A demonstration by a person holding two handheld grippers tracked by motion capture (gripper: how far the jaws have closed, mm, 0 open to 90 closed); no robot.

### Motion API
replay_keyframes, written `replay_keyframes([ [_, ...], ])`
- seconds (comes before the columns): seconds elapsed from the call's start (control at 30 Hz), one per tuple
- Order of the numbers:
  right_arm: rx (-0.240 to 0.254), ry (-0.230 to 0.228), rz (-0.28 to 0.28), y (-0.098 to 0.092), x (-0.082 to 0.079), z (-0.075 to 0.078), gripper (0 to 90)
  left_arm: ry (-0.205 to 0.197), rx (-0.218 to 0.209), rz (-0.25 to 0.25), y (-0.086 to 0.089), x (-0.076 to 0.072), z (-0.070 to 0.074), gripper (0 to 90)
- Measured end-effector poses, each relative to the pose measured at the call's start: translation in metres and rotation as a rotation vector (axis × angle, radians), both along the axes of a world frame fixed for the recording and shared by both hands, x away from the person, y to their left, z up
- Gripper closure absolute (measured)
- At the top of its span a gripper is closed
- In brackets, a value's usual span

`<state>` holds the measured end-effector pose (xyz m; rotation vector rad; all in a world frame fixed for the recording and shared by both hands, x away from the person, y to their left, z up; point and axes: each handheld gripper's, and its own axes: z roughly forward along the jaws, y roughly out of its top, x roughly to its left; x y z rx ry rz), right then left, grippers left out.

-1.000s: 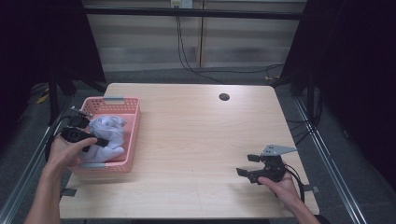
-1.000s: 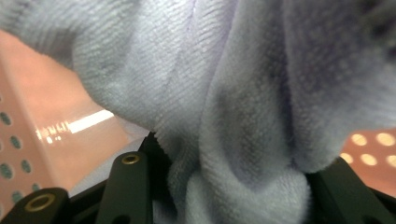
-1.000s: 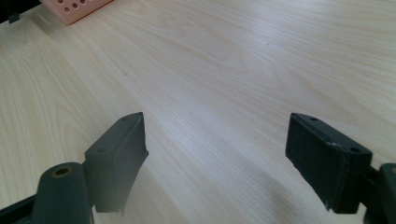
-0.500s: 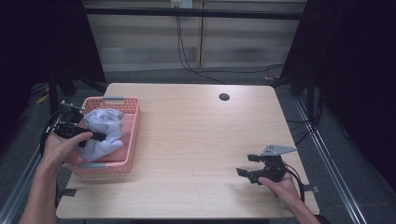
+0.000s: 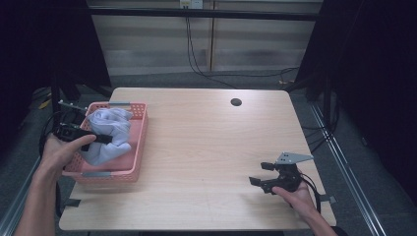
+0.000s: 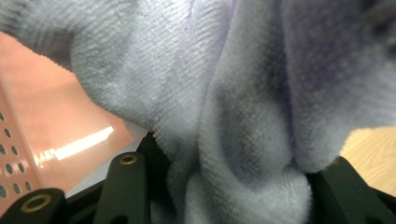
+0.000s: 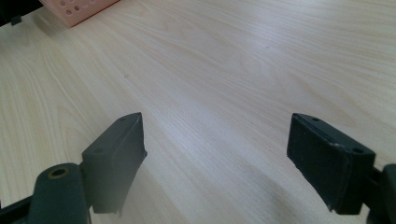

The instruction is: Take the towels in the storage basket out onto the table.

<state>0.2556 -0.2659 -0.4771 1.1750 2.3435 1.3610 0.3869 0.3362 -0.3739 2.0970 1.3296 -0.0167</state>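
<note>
Between the left gripper's (image 5: 101,139) black jaws bunches a pale lilac towel (image 6: 243,102), clamped half-wide for lifting from the pink basket (image 5: 140,142) below. Well apart, the right gripper (image 5: 259,173) rests on the wooden table (image 5: 206,147), jaws wide and empty.

The left gripper (image 5: 101,139) sits at the far left, its hand (image 5: 61,152) raised and jaws clamped on a cloth (image 6: 243,93). The right gripper (image 5: 260,173) rests low at the near right, level, jaws wide apart with nothing between them.
</note>
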Motion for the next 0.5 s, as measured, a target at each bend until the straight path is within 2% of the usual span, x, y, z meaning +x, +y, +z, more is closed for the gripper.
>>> replay_keyframes([
  [0.2, -0.002, 0.004, 0.002, 0.0, 0.0, 0.0, 18.8, -0.007, -0.013, 0.01, -0.005, -0.002, 0.001, 50.9],
  [0.27, -0.004, 0.002, 0.002, 0.0, 0.0, 0.0, 18.8, -0.015, -0.013, 0.004, -0.005, -0.003, 0.006, 50.9],
  [0.37, -0.005, 0.001, 0.001, 0.0, 0.0, 0.0, 18.8, -0.025, -0.034, 0.007, -0.009, -0.007, 0.016, 50.9],
  [0.5, -0.005, 0.001, 0.003, 0.0, 0.0, 0.0, 18.8, -0.034, -0.036, 0.004, -0.011, -0.009, 0.023, 50.8],
])
